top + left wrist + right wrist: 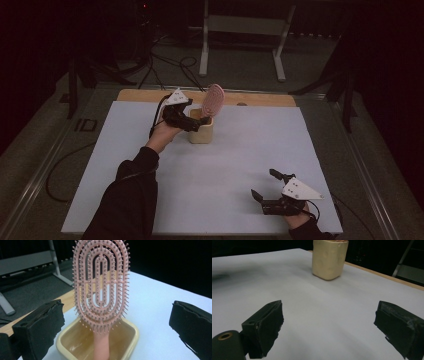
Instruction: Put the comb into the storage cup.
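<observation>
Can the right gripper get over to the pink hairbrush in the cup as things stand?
Probably yes. The right gripper sits open at the near edge of the white table, and bare surface lies between it and the cream cup. The pink hairbrush stands handle-down, though the left gripper crowds the cup's other side.

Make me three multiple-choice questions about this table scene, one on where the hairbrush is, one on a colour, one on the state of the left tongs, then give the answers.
1. Where is the hairbrush?
A. Flat on the white table sheet
B. Standing handle-down in the cream cup
C. Held by the right tongs

2. What colour is the hairbrush?
A. Pink
B. Blue
C. Black

3. How do the left tongs stand?
A. Shut on the brush handle
B. Shut on the cup rim
C. Open, apart from the brush

Answers:
1 B, its handle goes down into the cup.
2 A, the head and bristles are pink in the left gripper view.
3 C, both black pads sit wide of the brush without touching it.
</observation>
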